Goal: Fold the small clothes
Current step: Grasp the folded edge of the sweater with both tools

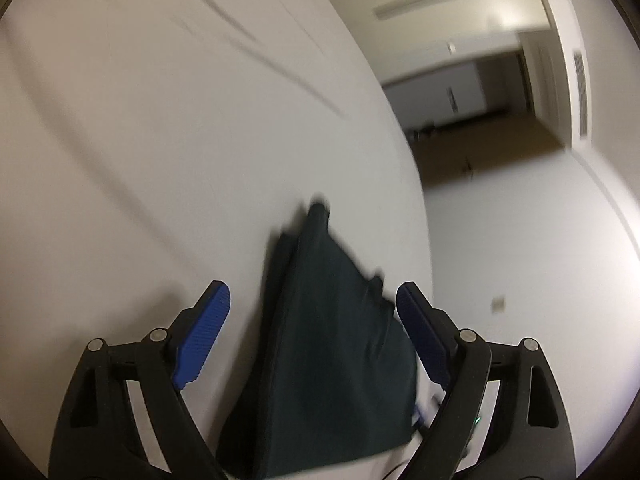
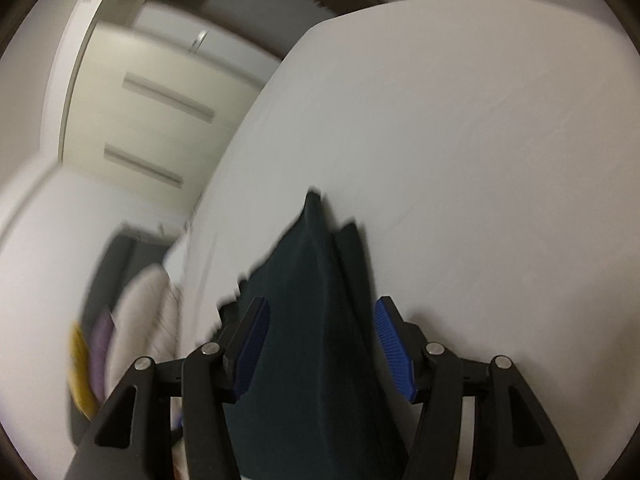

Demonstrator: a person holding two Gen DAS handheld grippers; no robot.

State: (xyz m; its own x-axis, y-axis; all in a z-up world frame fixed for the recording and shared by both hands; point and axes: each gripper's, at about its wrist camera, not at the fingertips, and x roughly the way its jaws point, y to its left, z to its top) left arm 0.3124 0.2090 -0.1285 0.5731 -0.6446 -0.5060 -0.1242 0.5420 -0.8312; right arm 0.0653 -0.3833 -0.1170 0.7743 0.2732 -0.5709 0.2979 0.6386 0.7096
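Observation:
A dark teal garment (image 1: 328,352) lies folded into a narrow wedge on the white table (image 1: 160,140). My left gripper (image 1: 312,296) is open, its blue pads (image 1: 204,336) on either side of the cloth without touching it. In the right wrist view the same garment (image 2: 316,340) lies between the blue pads (image 2: 394,354) of my right gripper (image 2: 320,312), which is open too. The cloth's near end is hidden under both grippers. Both views are blurred by motion.
The table's curved edge (image 1: 416,208) runs close to the garment. Beyond the edge in the right wrist view, a dark basket (image 2: 116,304) holds white, purple and yellow clothes. A cream cabinet (image 2: 160,128) stands behind it. An open floor (image 1: 480,152) shows past the table.

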